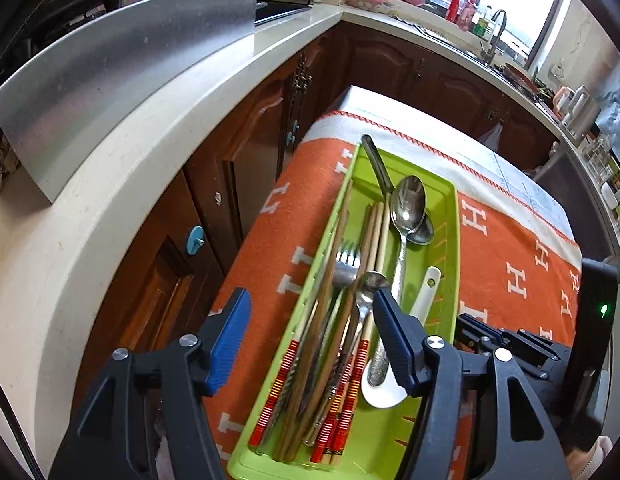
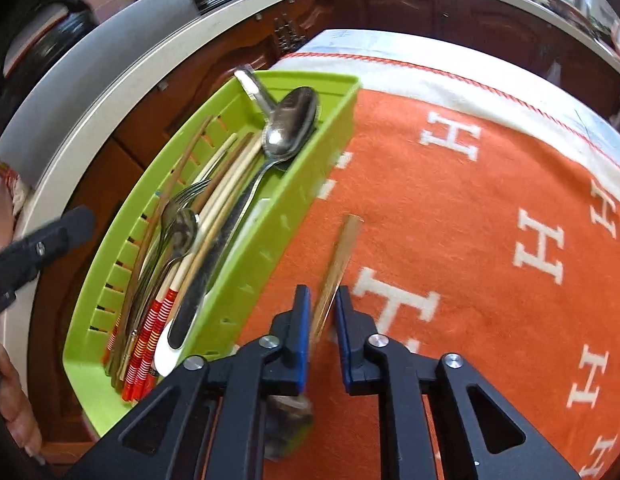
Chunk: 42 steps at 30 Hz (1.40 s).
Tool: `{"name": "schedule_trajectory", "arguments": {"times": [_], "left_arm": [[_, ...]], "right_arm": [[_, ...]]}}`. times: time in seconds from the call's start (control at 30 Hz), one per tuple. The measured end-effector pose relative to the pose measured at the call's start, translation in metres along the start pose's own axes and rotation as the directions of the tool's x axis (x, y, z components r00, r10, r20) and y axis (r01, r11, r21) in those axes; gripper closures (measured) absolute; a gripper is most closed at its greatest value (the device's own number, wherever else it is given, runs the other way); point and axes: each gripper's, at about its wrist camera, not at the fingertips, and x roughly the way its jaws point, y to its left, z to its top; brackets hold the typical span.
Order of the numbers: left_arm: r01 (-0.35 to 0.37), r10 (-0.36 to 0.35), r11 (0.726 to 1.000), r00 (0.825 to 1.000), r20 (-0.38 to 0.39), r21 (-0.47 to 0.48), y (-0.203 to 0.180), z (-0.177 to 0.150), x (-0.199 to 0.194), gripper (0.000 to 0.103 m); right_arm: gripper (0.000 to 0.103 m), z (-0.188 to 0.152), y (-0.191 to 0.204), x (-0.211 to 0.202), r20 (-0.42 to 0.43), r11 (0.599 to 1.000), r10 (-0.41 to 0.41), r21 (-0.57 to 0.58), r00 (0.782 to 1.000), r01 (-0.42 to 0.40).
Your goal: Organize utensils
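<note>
A green plastic tray (image 1: 450, 240) lies on the orange cloth and holds red-striped chopsticks (image 1: 342, 412), wooden chopsticks, a fork (image 1: 346, 264), steel spoons (image 1: 408, 204) and a white ceramic spoon (image 1: 424, 296). My left gripper (image 1: 312, 340) hovers open above the near end of the tray, with nothing gripped. In the right wrist view the tray (image 2: 270, 208) sits to the left. My right gripper (image 2: 323, 320) is over the cloth just right of it, shut on the handle of a metal utensil (image 2: 340, 252). That handle sticks out forward, and its other end is a blur under the fingers.
An orange cloth (image 2: 450, 220) with white H letters covers the table. A pale counter (image 1: 122, 184) with brown cabinets (image 1: 246, 148) runs along the left and back, bearing a steel panel (image 1: 110, 76). A sink tap (image 1: 496, 28) stands by the window. A person's hand (image 2: 14, 400) shows at lower left.
</note>
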Motion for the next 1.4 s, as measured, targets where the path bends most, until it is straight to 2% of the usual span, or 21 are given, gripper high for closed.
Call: {"name": "schedule_trajectory", "arguments": {"times": [0.1, 0.23, 0.33, 0.5, 0.67, 0.7, 0.8, 0.83, 0.93, 1.0, 1.1, 1.23, 1.33, 1.4], "left_arm": [[0.001, -0.001, 1.000, 1.000, -0.002, 0.012, -0.003, -0.002, 0.000, 0.034], [-0.003, 0.003, 1.000, 1.000, -0.003, 0.015, -0.005, -0.002, -0.001, 0.033], [-0.009, 0.009, 1.000, 1.000, 0.001, 0.013, -0.004, -0.001, -0.002, 0.032], [-0.052, 0.051, 0.999, 0.999, 0.016, 0.015, 0.000, 0.003, -0.005, 0.031], [-0.066, 0.066, 0.998, 0.998, 0.017, -0.009, 0.009, 0.007, -0.006, 0.031], [-0.070, 0.070, 0.997, 0.997, 0.017, -0.011, 0.011, 0.007, -0.006, 0.031], [-0.086, 0.087, 0.996, 0.996, 0.020, -0.020, 0.016, 0.009, -0.008, 0.031], [-0.095, 0.095, 0.995, 0.995, 0.015, -0.022, 0.016, 0.009, -0.009, 0.031], [-0.082, 0.083, 0.997, 0.996, 0.032, -0.008, 0.011, 0.010, -0.019, 0.030], [-0.080, 0.079, 0.997, 0.996, 0.050, 0.012, 0.004, 0.010, -0.024, 0.025], [-0.075, 0.072, 0.996, 0.996, 0.056, 0.054, -0.008, 0.005, -0.028, 0.023], [-0.056, 0.052, 0.993, 0.998, 0.031, 0.106, -0.023, -0.005, -0.025, 0.023], [-0.016, 0.015, 0.990, 1.000, 0.014, 0.137, -0.035, -0.012, -0.025, 0.023], [0.017, -0.018, 0.987, 1.000, 0.004, 0.159, -0.044, -0.018, -0.027, 0.019]], "right_arm": [[0.097, 0.000, -0.017, -0.008, -0.002, 0.996, 0.040, 0.082, 0.999, -0.040], [0.097, 0.004, -0.036, -0.024, 0.009, 0.976, 0.122, 0.179, 0.992, -0.122], [0.097, 0.010, -0.043, -0.041, 0.030, 0.947, 0.217, 0.237, 0.976, -0.218], [0.097, 0.030, -0.025, -0.065, 0.051, 0.905, 0.349, 0.241, 0.936, -0.351], [0.097, 0.050, 0.006, -0.066, 0.025, 0.886, 0.412, 0.222, 0.911, -0.407], [0.097, 0.054, 0.011, -0.063, 0.027, 0.887, 0.407, 0.228, 0.913, -0.402], [0.093, 0.061, 0.020, -0.058, 0.032, 0.915, 0.340, 0.222, 0.940, -0.338], [0.084, 0.060, 0.024, -0.062, 0.019, 0.926, 0.315, 0.215, 0.949, -0.312], [0.075, 0.057, 0.037, -0.089, 0.058, 0.957, 0.255, 0.125, 0.965, -0.261], [0.074, 0.056, 0.042, -0.102, 0.079, 0.970, 0.226, 0.074, 0.971, -0.232], [0.074, 0.048, 0.040, -0.116, 0.082, 0.981, 0.191, 0.026, 0.978, -0.193], [0.074, 0.028, 0.026, -0.131, 0.093, 0.992, 0.122, 0.013, 0.988, -0.123], [0.074, 0.008, 0.012, -0.138, 0.101, 0.996, 0.081, 0.017, 0.992, -0.083], [0.074, -0.006, 0.003, -0.141, 0.108, 0.998, 0.058, 0.027, 0.992, -0.061]]}}
